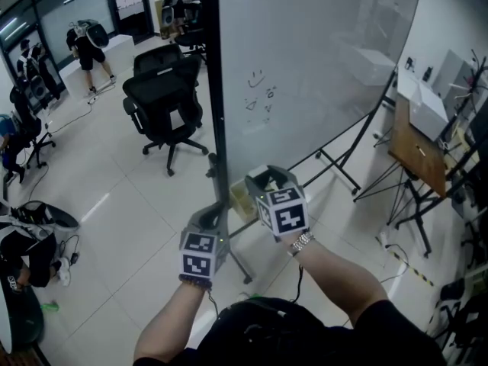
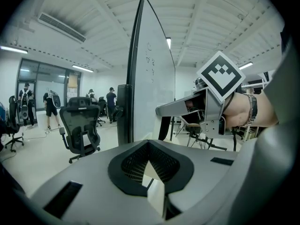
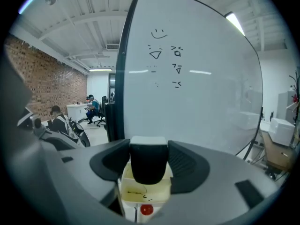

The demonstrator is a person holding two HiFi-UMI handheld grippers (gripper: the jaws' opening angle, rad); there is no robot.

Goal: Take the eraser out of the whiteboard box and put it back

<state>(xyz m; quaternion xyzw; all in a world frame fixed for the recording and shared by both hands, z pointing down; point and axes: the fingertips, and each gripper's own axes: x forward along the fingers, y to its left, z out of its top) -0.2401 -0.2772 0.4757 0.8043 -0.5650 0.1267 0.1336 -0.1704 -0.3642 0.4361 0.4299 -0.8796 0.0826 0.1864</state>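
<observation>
In the right gripper view, a black eraser [image 3: 148, 165] with a white top sits between the jaws of my right gripper [image 3: 148, 159], which is shut on it. It is held just above the cream whiteboard box [image 3: 146, 192], an open tray on the whiteboard's [image 3: 187, 93] lower left edge. The head view shows the right gripper [image 1: 267, 178] over the box [image 1: 242, 200]. My left gripper [image 1: 216, 210] stays to the left by the board's dark frame. Its jaws [image 2: 149, 146] are shut with nothing in them.
The whiteboard [image 1: 305, 67] stands on a wheeled frame with legs spreading across the floor. Black office chairs [image 1: 164, 101] are at the left. A wooden easel board [image 1: 418, 149] stands at the right. A red round thing [image 3: 146, 209] shows below the box. People are at the far back.
</observation>
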